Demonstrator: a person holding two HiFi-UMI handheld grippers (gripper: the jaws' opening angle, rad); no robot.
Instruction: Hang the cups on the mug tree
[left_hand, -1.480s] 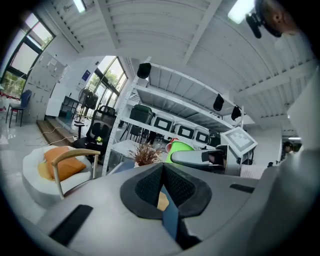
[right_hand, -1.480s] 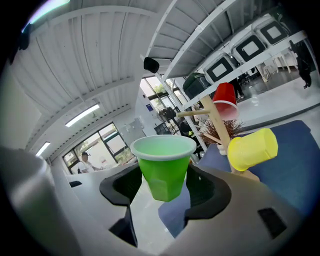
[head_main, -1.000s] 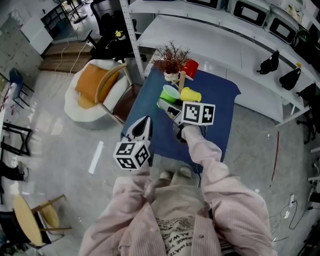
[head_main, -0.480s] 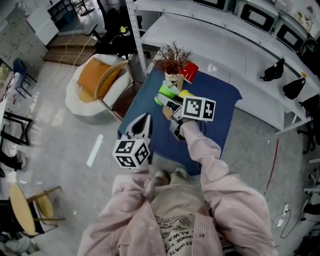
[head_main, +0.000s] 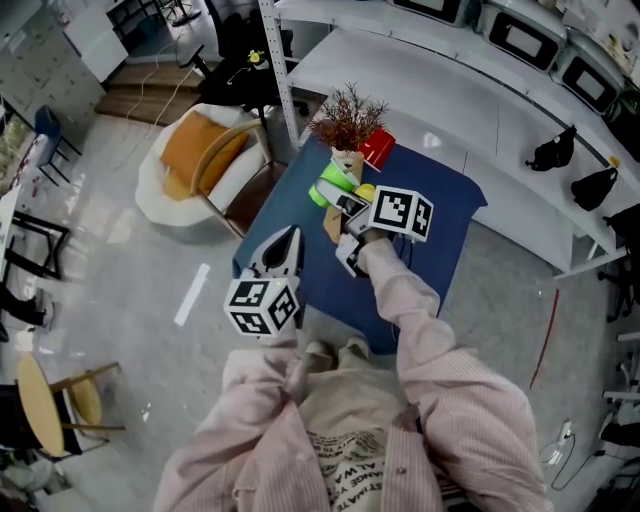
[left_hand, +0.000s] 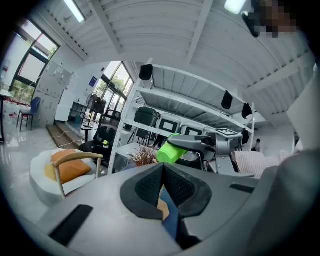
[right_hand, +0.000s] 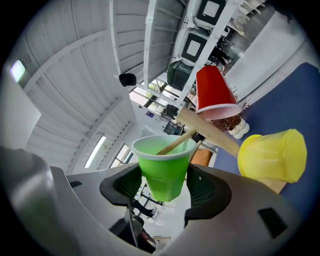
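A wooden mug tree stands at the far end of the blue table. A red cup hangs upside down on an upper peg, and a yellow cup hangs on a peg at the right. My right gripper is shut on a green cup lying on its side, and a slanting wooden peg reaches into its mouth. In the head view the green cup is at the tree's left side. My left gripper hovers near the table's front left corner, shut and holding nothing.
A vase of dried reddish twigs stands right behind the tree. A chair with an orange cushion sits left of the table. White shelving runs behind it. A metal rack post rises at the back left.
My right gripper has rolled and moved a little towards the tree with the green cup, now covering most of the yellow cup in the head view. The left gripper has drifted slightly.
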